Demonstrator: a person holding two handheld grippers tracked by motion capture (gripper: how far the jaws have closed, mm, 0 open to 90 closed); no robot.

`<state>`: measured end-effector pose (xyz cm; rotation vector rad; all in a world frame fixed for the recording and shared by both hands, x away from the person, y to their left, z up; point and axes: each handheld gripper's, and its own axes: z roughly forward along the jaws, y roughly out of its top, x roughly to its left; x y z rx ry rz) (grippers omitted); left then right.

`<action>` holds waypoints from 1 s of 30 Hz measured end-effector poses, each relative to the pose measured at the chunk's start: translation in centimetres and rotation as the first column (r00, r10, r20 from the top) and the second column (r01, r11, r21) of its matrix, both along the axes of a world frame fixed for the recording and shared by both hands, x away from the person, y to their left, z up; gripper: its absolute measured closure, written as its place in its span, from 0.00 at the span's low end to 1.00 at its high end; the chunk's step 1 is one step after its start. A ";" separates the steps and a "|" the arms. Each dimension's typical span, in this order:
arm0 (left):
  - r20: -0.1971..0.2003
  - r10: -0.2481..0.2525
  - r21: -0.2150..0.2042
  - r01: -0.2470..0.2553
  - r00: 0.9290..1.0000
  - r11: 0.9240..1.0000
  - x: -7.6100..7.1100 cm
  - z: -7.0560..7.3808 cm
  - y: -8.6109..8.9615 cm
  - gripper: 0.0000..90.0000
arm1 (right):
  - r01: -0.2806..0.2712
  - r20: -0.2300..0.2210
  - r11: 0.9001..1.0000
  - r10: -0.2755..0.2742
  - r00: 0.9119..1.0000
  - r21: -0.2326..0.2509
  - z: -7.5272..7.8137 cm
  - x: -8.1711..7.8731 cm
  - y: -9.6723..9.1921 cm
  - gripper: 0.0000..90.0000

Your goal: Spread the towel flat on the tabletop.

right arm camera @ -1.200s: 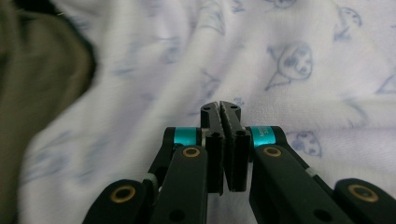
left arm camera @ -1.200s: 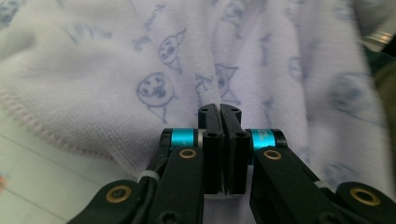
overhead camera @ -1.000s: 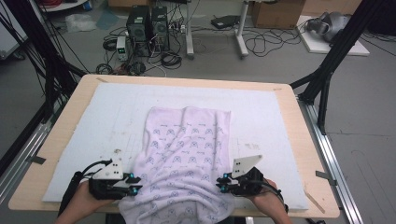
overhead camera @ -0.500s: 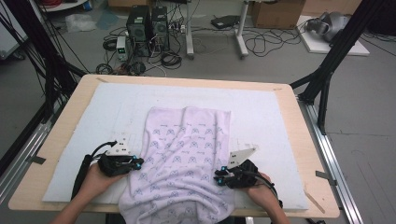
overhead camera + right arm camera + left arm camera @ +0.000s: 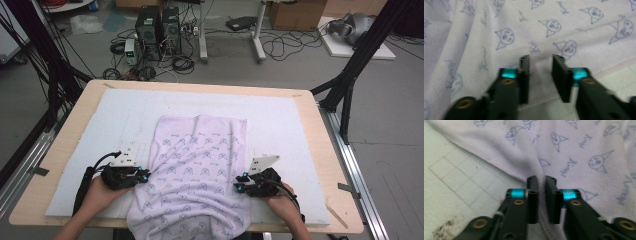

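Observation:
A pale lilac towel (image 5: 200,165) printed with small blue cartoon faces lies lengthwise on the white mat (image 5: 280,115), and its near end hangs over the table's front edge. My left gripper (image 5: 145,176) sits at the towel's left hem. In the left gripper view the left gripper (image 5: 541,182) pinches a ridge of towel (image 5: 579,150); its jaws have just been closing and then eased a touch. My right gripper (image 5: 237,185) sits at the right hem. In the right gripper view the right gripper (image 5: 540,60) has the towel (image 5: 549,25) bunched between its jaws, which have just been closing.
The mat covers most of the wooden table (image 5: 322,135). Black frame posts (image 5: 350,75) stand at both sides. On the floor beyond the far edge are computer towers (image 5: 160,25) and cables. A gridded part of the mat (image 5: 454,182) shows beside the left hem.
Both hands moved a little forward and down onto the towel's side hems. Both grippers' jaws narrowed onto the cloth.

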<state>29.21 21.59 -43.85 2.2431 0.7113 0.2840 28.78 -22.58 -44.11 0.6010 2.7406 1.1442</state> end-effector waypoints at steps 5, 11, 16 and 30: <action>0.071 0.087 0.010 -0.088 0.994 0.996 1.3 0.8 0.1 0.95 | 0.053 0.054 0.997 -0.050 0.997 -0.055 0.7 1.5 0.3 0.98; 0.119 0.196 -0.006 -0.197 0.973 0.980 4.4 0.8 -0.4 0.95 | 0.178 0.047 0.984 -0.177 0.983 -0.022 0.8 5.0 -0.1 0.98; 0.116 0.218 0.003 -0.220 0.969 0.976 5.9 -0.3 -0.7 0.93 | 0.195 0.051 0.981 -0.194 0.980 -0.013 0.4 6.2 -0.1 0.98; 0.043 0.094 -0.034 -0.092 0.995 0.995 1.5 0.9 0.7 0.55 | 0.119 0.052 0.992 -0.121 0.991 0.033 1.9 2.1 -0.8 0.66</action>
